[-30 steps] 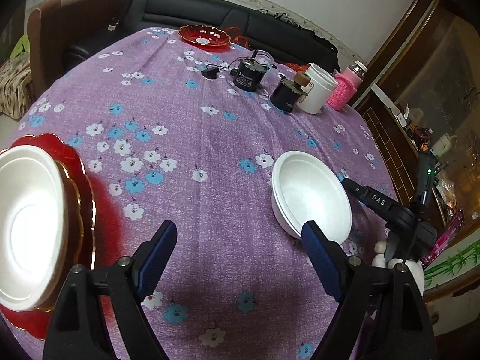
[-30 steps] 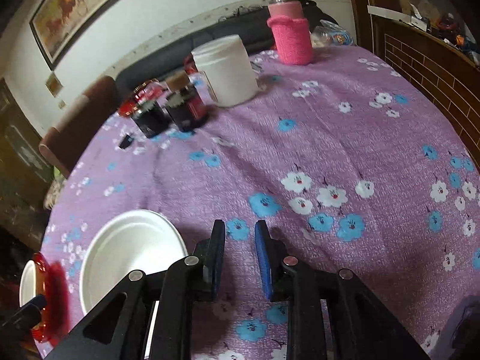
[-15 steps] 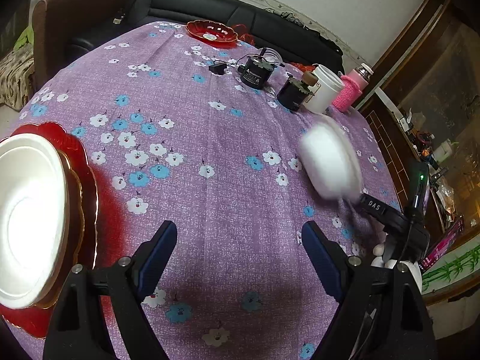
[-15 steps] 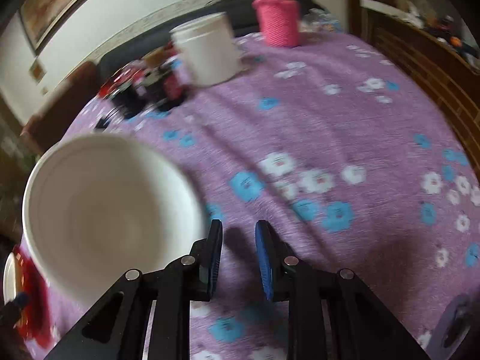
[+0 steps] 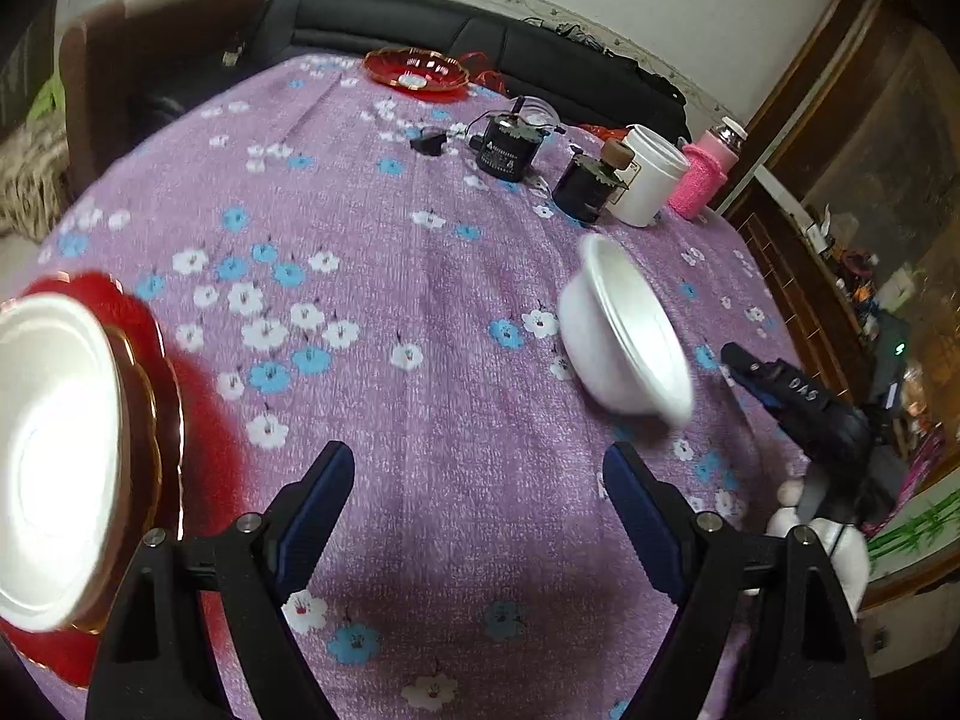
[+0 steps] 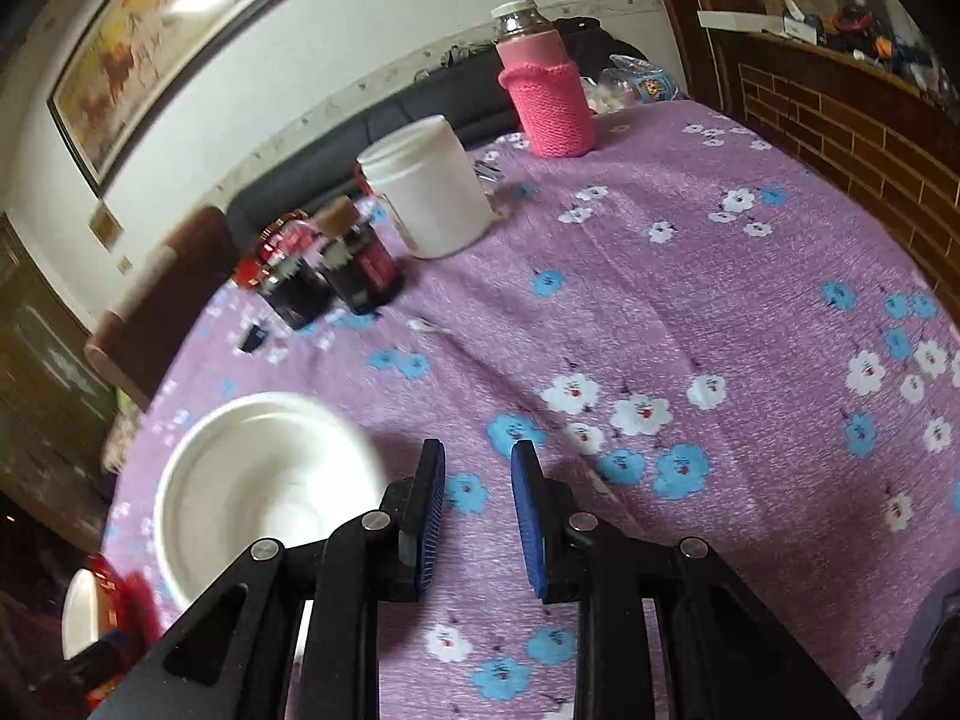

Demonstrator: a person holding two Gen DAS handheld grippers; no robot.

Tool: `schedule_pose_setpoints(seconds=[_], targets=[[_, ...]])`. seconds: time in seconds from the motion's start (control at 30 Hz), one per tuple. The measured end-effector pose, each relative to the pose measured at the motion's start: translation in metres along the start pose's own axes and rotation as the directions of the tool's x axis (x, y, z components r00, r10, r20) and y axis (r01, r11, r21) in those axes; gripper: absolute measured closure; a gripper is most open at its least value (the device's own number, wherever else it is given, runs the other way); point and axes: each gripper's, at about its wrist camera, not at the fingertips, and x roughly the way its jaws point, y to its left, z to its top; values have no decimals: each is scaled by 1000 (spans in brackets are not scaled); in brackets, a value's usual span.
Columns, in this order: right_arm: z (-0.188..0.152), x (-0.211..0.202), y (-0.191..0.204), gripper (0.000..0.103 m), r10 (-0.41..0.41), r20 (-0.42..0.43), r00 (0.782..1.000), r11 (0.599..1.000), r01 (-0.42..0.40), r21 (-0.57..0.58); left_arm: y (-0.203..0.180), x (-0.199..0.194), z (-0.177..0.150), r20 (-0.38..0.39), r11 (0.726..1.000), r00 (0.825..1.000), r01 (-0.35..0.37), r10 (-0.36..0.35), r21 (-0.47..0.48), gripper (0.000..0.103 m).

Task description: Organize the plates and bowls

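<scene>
A round table (image 5: 420,312) under a purple flowered cloth fills both views, a black sofa (image 5: 420,18) behind it. My left gripper (image 5: 477,510) hangs above the cloth, jaws spread wide and empty. My right gripper (image 6: 477,516) has a narrow gap between its pads; whether it touches the tilted white bowl (image 5: 624,336) just left of them I cannot tell. Red plates (image 5: 150,360) carrying another white bowl (image 5: 54,468) sit at the left edge.

tablecloth (image 5: 420,276): woven cloth, matt | bowl (image 5: 624,336): smooth matt white | flask sleeve (image 6: 552,108): knitted | plate (image 5: 414,69): glossy red
</scene>
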Motion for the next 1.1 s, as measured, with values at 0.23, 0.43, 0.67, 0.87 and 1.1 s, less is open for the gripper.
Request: schedule_pose_setpoints(seconds=[0.23,0.43,0.67,0.87,1.1], targets=[[-2,2,3,78,76,-7,997,997,-76,33,-31,-5,5,134,971,976,-188,169,145,19],[-10,9,17,74,214,-49,976,976,-212,44,-57,-14,5,310,878,892,-410,329,248,18],[-24,18,46,70,174,-87,981,981,-180,-65,-69,-18,3,368,836,860,-467,354,288,18],[-28,21,51,71,117,-90,989,986,-126,-112,-67,-18,3,354,841,867,-457,350,288,18],[-27,26,48,71,89,-100,991,988,-100,-118,-65,-15,4,339,845,873,-450,350,288,18]])
